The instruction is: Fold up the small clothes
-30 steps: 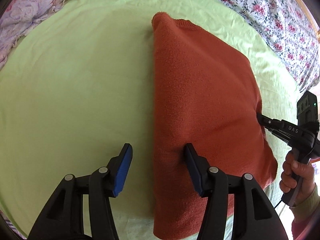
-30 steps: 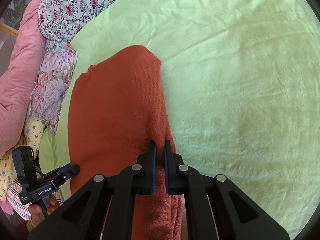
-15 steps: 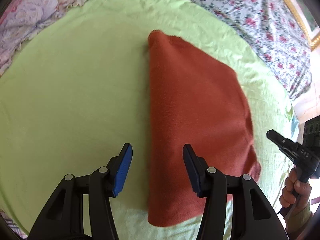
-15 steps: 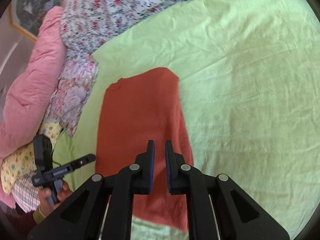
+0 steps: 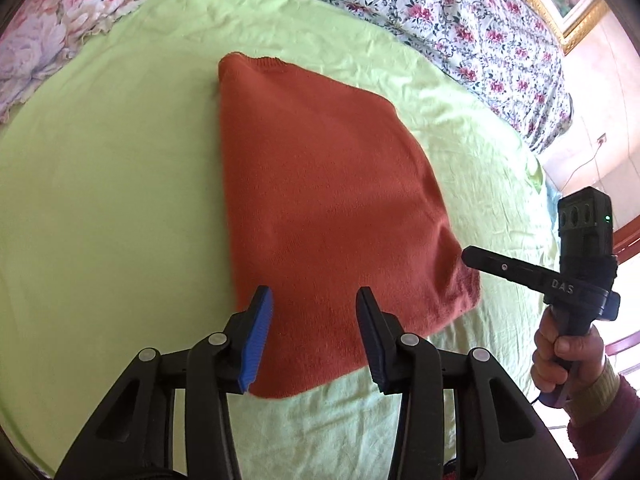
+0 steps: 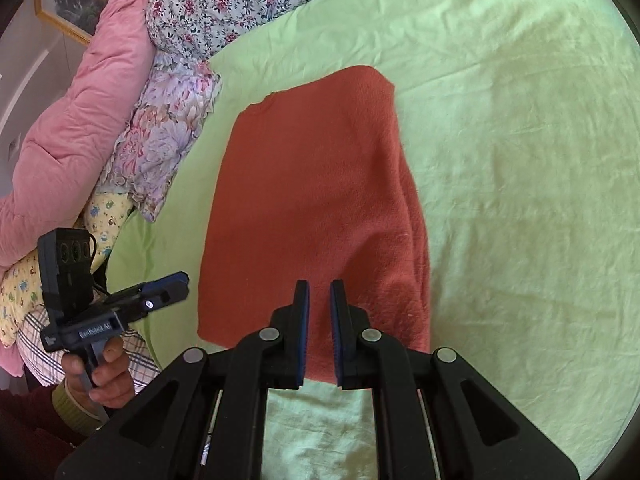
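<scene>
A rust-orange knitted sweater (image 5: 328,200) lies folded flat on the light green bed sheet (image 5: 100,200). My left gripper (image 5: 313,294) hovers above the sweater's near edge, and its jaws are closing with nothing between the blue pads. In the right wrist view the sweater (image 6: 316,200) fills the middle, and my right gripper (image 6: 319,285) hangs above its near end, shut and holding nothing. From the left wrist camera the right gripper (image 5: 470,254) sits just off the sweater's right corner. From the right wrist camera the left gripper (image 6: 178,280) is seen off the sweater's left edge.
A floral quilt (image 5: 460,20) borders the far side of the sheet (image 6: 520,160). A pink quilt (image 6: 72,120) and a floral pillow (image 6: 160,132) are piled at the left. A hand (image 5: 560,352) holds the right gripper's handle. Another hand (image 6: 100,376) holds the left one.
Both grippers have lifted and drawn back from the sweater. The right gripper's tip, at the sweater's edge before, is now clear of it. The left jaws have narrowed.
</scene>
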